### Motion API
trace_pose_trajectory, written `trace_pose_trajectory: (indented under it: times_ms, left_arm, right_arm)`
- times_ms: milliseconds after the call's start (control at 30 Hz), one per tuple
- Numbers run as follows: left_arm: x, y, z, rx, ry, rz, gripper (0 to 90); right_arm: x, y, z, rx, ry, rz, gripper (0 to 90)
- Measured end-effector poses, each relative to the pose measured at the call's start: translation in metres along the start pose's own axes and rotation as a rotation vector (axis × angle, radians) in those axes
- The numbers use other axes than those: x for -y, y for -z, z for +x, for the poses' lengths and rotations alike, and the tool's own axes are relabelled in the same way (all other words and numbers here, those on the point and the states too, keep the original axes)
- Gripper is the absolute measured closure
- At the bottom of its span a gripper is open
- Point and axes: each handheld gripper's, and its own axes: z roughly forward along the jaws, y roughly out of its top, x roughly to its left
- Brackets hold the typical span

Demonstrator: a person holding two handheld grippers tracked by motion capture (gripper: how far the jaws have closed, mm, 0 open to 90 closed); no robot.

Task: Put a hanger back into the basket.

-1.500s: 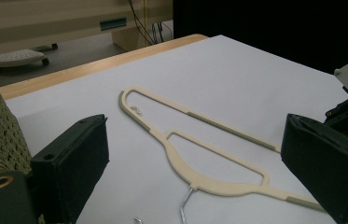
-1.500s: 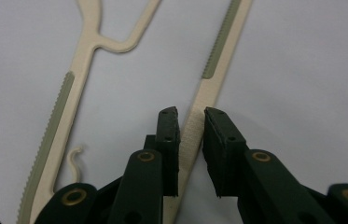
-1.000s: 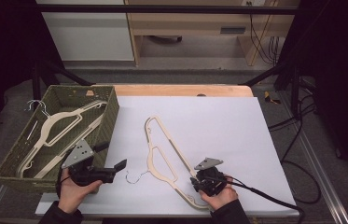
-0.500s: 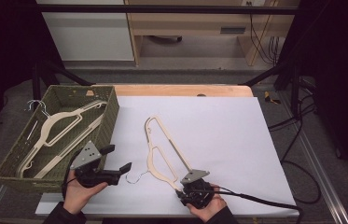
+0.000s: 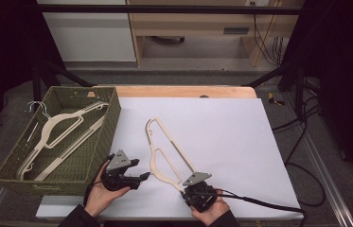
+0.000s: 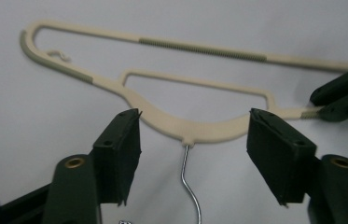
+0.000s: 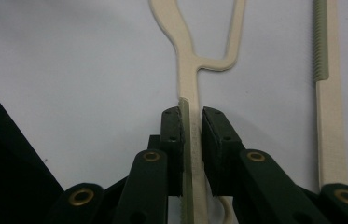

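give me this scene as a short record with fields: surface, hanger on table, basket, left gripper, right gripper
surface: white sheet over a wooden table
hanger on table: cream plastic hanger with wire hook, lying flat
basket: green woven basket at left, another cream hanger inside
left gripper: jaws apart, just been closing, either side of the hanger's neck, wire hook between them, not gripping
right gripper: jaws just closed, shut on the hanger's arm end

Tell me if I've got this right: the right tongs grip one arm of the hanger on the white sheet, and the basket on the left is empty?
Not quite. The basket is not empty: the high view shows another hanger lying in it. The rest holds: the right tongs are shut on one arm of the hanger on the sheet.
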Motion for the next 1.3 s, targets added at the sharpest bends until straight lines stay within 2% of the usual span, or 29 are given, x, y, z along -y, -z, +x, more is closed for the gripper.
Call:
trace_pose_trajectory:
  times_ms: [100,200,267,400,500,633,767,900,1033,1067,1133,1200,1300]
  left_arm:
    - [0.004,-0.013,0.002,-0.002,-0.001,0.063,44.0]
    - [0.007,-0.022,0.003,0.002,0.0,0.098,50.6]
    - [0.008,-0.025,0.003,-0.003,-0.02,0.112,54.3]
    - [0.008,-0.03,0.002,0.006,-0.027,0.14,65.1]
    - [0.008,-0.031,-0.001,-0.019,-0.061,0.148,71.0]
    - [0.007,-0.033,-0.004,-0.018,-0.051,0.154,79.4]
    - [0.003,-0.035,-0.004,-0.015,-0.034,0.186,82.0]
    - [0.0,-0.036,-0.003,-0.005,-0.031,0.214,84.6]
    - [0.0,-0.036,-0.001,0.004,-0.011,0.206,88.1]
    - [0.0,-0.036,-0.002,0.003,-0.012,0.205,88.4]
    - [0.0,-0.036,-0.003,-0.005,-0.043,0.211,88.7]
    - [-0.001,-0.036,-0.004,-0.011,-0.04,0.204,88.8]
    - [-0.002,-0.035,-0.004,-0.007,-0.045,0.219,88.9]
  right_arm:
    - [0.0,0.002,-0.003,0.014,0.012,0.009,77.6]
    - [-0.002,0.008,-0.004,0.005,0.011,-0.043,70.4]
    - [-0.003,0.012,-0.006,0.006,0.02,-0.078,67.3]
    - [-0.005,0.015,-0.008,0.017,0.026,-0.095,62.8]
    - [-0.005,0.016,-0.009,0.017,0.026,-0.101,61.0]
    - [-0.006,0.017,-0.012,0.019,0.033,-0.111,57.5]
    - [-0.008,0.018,-0.014,0.006,0.032,-0.143,51.8]
    - [-0.012,0.016,-0.017,-0.042,0.035,-0.181,46.6]
    - [-0.017,0.014,-0.021,-0.061,0.037,-0.224,42.4]
    - [-0.018,0.013,-0.021,-0.06,0.033,-0.233,41.8]
    - [-0.02,0.01,-0.022,-0.055,0.041,-0.229,41.0]
    - [-0.022,0.006,-0.021,-0.066,0.041,-0.23,40.6]
    - [-0.026,0.003,-0.02,-0.083,0.059,-0.232,40.1]
